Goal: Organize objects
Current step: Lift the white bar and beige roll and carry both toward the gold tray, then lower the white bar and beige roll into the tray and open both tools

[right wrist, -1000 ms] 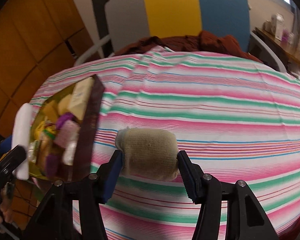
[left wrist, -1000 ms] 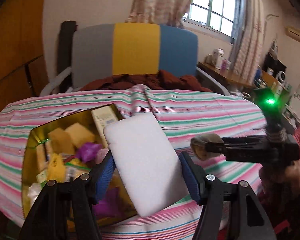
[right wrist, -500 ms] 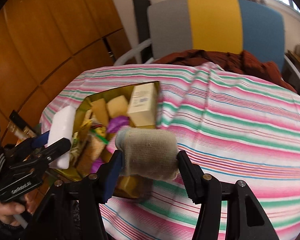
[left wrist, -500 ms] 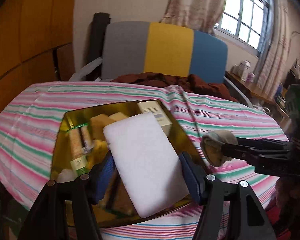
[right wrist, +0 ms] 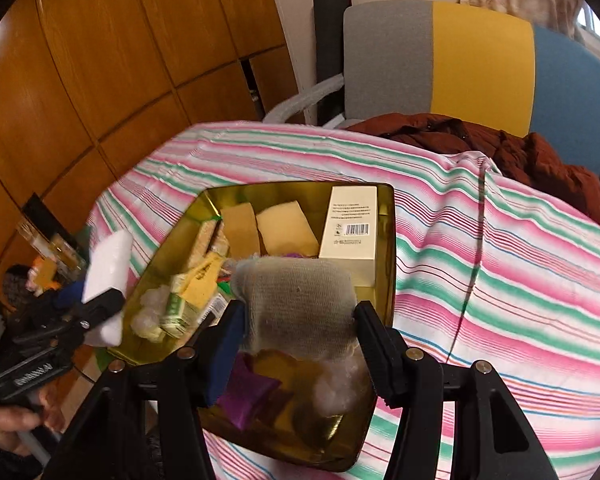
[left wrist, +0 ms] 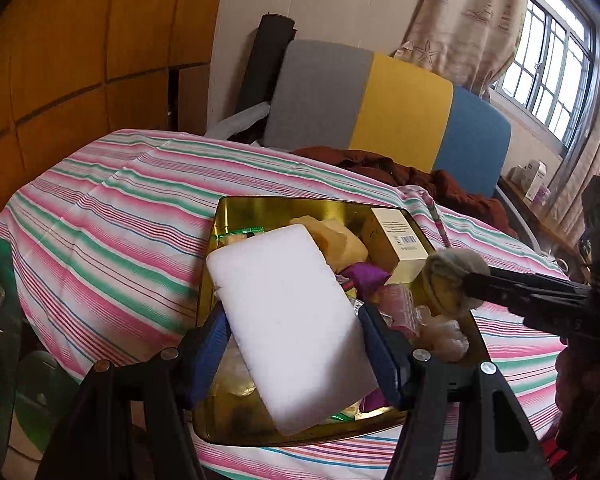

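Left gripper point(left wrist: 292, 344) clamps white sponge point(left wrist: 288, 320) above gold tin point(left wrist: 228, 216); right gripper point(right wrist: 298, 320) clamps grey cloth roll point(right wrist: 296, 304) above tin's near end.

Tin point(left wrist: 228, 216) sits on the desk point(left wrist: 112, 240), near its front edge. Carton point(right wrist: 350, 232) lies in the tin's far right corner, sponge blocks point(right wrist: 268, 228) left of it. Chair point(right wrist: 476, 56) stands behind the desk.

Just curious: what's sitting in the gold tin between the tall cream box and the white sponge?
In the left wrist view, yellow sponge pieces and a purple packet lie between the cream box and the white sponge.
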Motion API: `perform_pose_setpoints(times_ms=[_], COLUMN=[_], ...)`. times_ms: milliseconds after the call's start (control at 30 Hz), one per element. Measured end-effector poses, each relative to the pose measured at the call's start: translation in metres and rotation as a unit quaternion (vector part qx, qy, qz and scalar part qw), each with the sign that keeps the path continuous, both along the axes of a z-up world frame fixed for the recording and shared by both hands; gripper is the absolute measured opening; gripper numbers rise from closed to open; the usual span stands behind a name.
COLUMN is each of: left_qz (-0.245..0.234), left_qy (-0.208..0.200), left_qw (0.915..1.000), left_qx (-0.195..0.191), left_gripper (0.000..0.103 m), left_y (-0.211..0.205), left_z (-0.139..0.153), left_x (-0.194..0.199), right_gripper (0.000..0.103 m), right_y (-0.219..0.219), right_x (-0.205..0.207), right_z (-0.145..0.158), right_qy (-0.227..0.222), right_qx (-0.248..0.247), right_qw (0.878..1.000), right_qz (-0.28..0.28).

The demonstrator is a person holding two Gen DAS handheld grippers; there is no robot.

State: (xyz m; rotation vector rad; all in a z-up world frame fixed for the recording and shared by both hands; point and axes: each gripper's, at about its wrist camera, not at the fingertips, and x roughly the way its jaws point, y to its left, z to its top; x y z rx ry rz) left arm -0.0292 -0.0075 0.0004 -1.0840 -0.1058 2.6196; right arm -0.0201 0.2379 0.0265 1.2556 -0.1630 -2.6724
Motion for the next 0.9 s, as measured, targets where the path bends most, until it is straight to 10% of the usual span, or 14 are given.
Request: perform_pose_setpoints(times_ms=[733,900], left_qz=[-0.055,-0.035], left_qy=[-0.043,-0.05], left_qw=[0.9974,0.9978], left_qx=[0.02,0.025], left_gripper=[0.079,0.081], left_y=[0.069,0.061], left_z=[-0.01,-0.013], left_x=[-0.057,-0.056], right_gripper=[0.058,0.072], right_y=[0.008,0.005], right_x=[0.021,0.025], right_z=[-0.025,-0.023], right_qy=[-0.03,-0.014], right_qx=[-0.002,0.003], right_qw=[1.0,1.0], right_qz=[-0.005,-0.011])
